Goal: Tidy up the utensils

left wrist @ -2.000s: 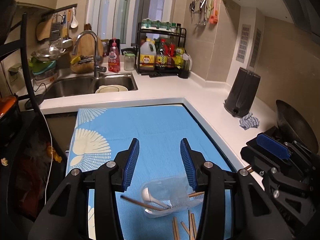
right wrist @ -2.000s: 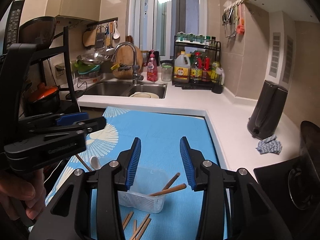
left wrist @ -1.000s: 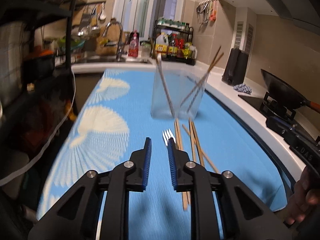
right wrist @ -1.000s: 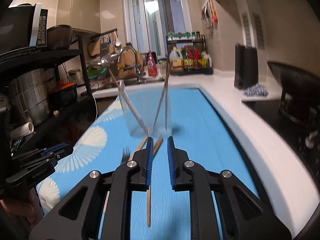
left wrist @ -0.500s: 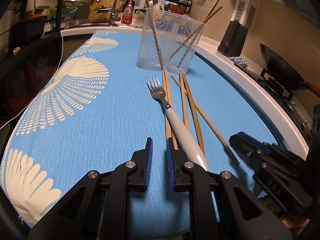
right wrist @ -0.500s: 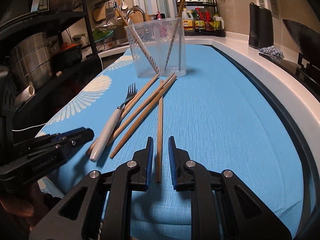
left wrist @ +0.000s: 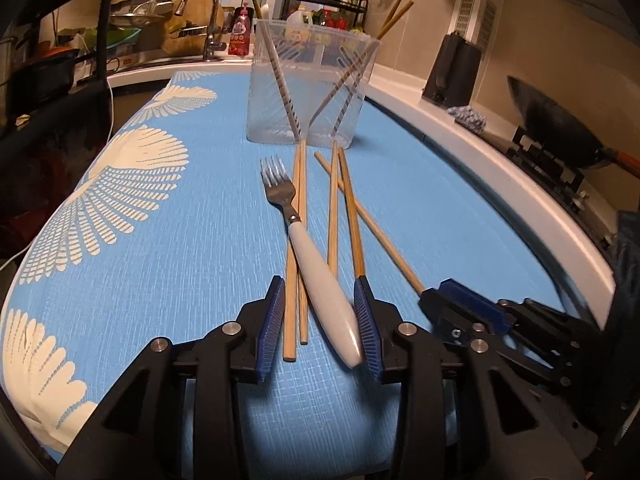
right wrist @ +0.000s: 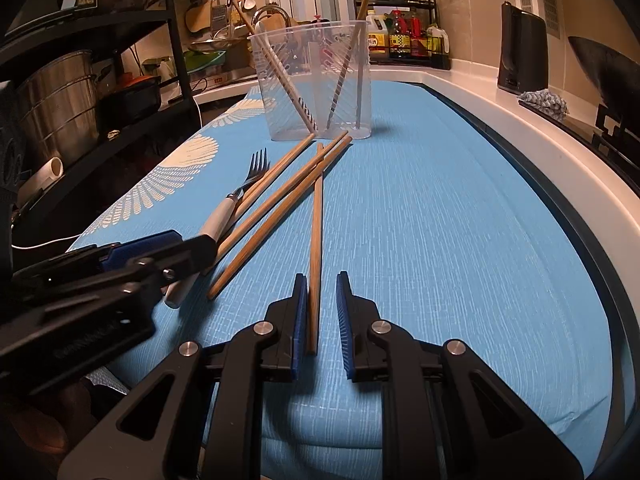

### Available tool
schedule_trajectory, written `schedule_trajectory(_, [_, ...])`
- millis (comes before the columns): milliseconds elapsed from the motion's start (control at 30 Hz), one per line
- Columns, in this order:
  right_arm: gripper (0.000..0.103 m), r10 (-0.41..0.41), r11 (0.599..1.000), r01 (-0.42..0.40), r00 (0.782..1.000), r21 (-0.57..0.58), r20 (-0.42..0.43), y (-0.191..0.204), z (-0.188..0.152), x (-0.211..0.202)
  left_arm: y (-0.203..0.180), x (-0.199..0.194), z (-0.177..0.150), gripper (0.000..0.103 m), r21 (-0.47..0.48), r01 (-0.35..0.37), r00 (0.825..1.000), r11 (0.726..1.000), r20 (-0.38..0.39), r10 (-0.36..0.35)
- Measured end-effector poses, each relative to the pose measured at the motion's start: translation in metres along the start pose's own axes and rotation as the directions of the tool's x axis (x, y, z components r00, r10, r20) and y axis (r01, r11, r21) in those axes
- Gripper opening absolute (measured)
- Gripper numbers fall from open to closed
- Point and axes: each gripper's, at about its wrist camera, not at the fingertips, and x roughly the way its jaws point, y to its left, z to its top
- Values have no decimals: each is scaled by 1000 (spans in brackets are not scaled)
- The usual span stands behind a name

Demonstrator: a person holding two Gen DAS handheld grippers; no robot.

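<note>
Straddling the white handle of the fork [left wrist: 316, 280] at lower centre of the left wrist view, the left gripper [left wrist: 320, 324] has its jaws apart, with two chopsticks [left wrist: 295, 248] also lying between them. The right gripper [right wrist: 322, 320], low in the right wrist view, has its jaws slightly apart around the near end of a single chopstick [right wrist: 316, 240], which lies against the left pad [right wrist: 299, 320]. All loose utensils lie on the blue mat [left wrist: 180, 240]. Beyond them, at upper centre, a clear plastic container [left wrist: 308, 92] stands upright, holding several chopsticks that lean against its walls.
</note>
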Motion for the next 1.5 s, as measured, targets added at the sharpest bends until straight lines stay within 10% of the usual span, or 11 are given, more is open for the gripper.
schedule_trajectory(267, [5, -5, 1000, 5, 1000, 2, -2, 1, 1, -1, 6, 0, 3, 18, -27, -44, 999, 999, -21, 44])
schedule_trajectory(1500, [7, -51, 998, 51, 999, 26, 7, -3, 1, 1, 45, -15, -17, 19, -41, -175, 980, 984, 92, 178])
